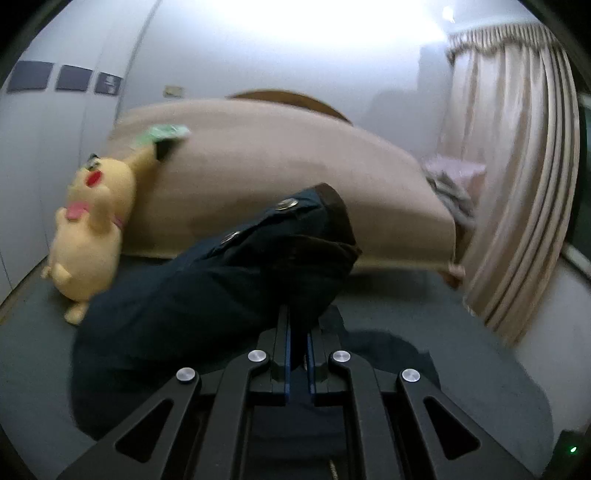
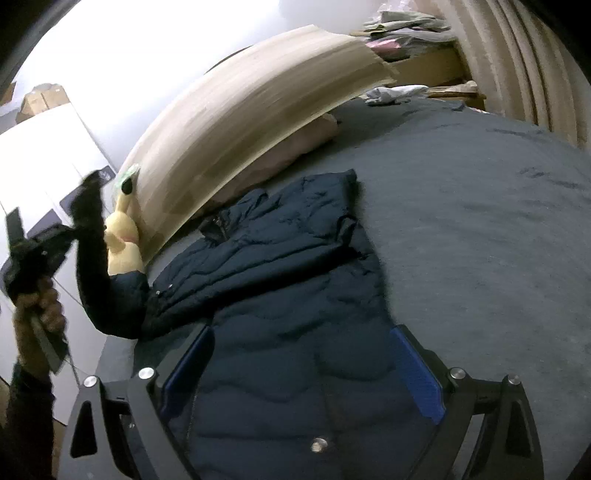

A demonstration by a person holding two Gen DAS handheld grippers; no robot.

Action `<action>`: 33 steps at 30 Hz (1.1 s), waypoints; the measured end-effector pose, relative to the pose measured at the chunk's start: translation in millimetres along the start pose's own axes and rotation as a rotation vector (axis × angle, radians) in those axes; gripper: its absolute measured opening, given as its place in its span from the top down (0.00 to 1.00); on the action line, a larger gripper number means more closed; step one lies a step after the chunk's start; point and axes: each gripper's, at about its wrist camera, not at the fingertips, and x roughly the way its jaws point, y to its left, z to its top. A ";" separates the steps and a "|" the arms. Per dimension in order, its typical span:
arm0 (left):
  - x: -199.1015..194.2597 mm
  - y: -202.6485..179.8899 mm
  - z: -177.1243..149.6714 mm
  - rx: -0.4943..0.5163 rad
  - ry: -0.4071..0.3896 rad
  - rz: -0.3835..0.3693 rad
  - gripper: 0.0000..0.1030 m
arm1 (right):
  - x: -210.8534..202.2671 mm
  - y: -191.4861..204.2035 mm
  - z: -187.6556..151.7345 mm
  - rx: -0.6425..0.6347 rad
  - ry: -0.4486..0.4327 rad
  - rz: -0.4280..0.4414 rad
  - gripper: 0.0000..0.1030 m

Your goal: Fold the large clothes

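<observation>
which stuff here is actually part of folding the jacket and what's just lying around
Part of the job:
- navy puffer jacket, spread on the bed
- its sleeve, pinched in the left gripper
- right gripper, open above the jacket's body

Just lying about:
- yellow plush toy against the headboard
- pile of clothes
- curtain

The left wrist view looked low across the bed (image 1: 29, 354) toward the headboard (image 1: 280, 177), close behind the jacket (image 1: 207, 295). The right wrist view looked down from higher. Both shared jacket, headboard and plush toy (image 1: 92, 229).
</observation>
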 end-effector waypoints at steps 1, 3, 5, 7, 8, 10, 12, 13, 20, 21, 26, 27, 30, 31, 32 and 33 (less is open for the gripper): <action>10.9 -6.9 -7.5 -0.002 0.032 -0.011 0.95 | -1.0 -3.4 0.3 0.007 -0.002 -0.001 0.06; 25.5 -17.3 -19.7 0.012 0.074 -0.011 0.95 | -2.8 -10.0 1.0 0.024 -0.004 0.000 0.06; 40.4 -22.0 -26.9 0.004 0.115 -0.016 0.94 | -3.4 -16.4 1.2 0.041 -0.002 0.002 0.06; 57.9 -24.2 -32.2 -0.001 0.171 -0.019 0.94 | -4.8 -21.7 1.5 0.055 -0.005 0.002 0.06; 62.2 -25.3 -36.1 0.000 0.198 -0.014 0.93 | -5.2 -23.3 1.5 0.058 -0.006 0.002 0.06; 71.9 -27.8 -40.7 -0.001 0.235 0.006 0.89 | -5.9 -25.2 1.4 0.063 -0.005 0.005 0.06; 78.0 -26.1 -46.0 -0.009 0.287 -0.006 0.65 | -7.8 -25.8 1.4 0.063 -0.009 0.007 0.06; 74.0 -25.1 -51.0 -0.023 0.298 -0.025 0.54 | -7.7 -26.5 2.0 0.063 -0.009 0.007 0.06; 46.2 -22.7 -38.1 -0.049 0.249 -0.127 0.28 | -9.0 -25.2 6.2 0.075 -0.006 0.019 0.06; 36.6 -18.5 -35.2 -0.055 0.228 -0.141 0.28 | -8.5 -22.8 8.3 0.076 -0.005 0.028 0.06; -24.1 42.4 -23.6 -0.170 0.099 -0.106 0.25 | 8.4 3.1 27.9 0.144 0.052 0.188 0.06; -39.9 64.3 -27.6 -0.206 0.060 -0.070 0.24 | 18.7 15.4 32.6 0.169 0.076 0.251 0.06; -66.6 115.8 -50.6 -0.281 0.010 0.054 0.23 | 72.8 59.8 43.3 0.262 0.208 0.458 0.06; -71.0 135.0 -63.1 -0.319 0.019 0.085 0.23 | 90.5 72.5 46.0 0.281 0.232 0.485 0.06; -73.7 149.1 -73.1 -0.349 0.036 0.104 0.23 | 107.0 82.6 47.2 0.302 0.257 0.501 0.06; -77.1 163.3 -82.9 -0.384 0.053 0.121 0.23 | 130.7 93.9 47.1 0.354 0.299 0.520 0.06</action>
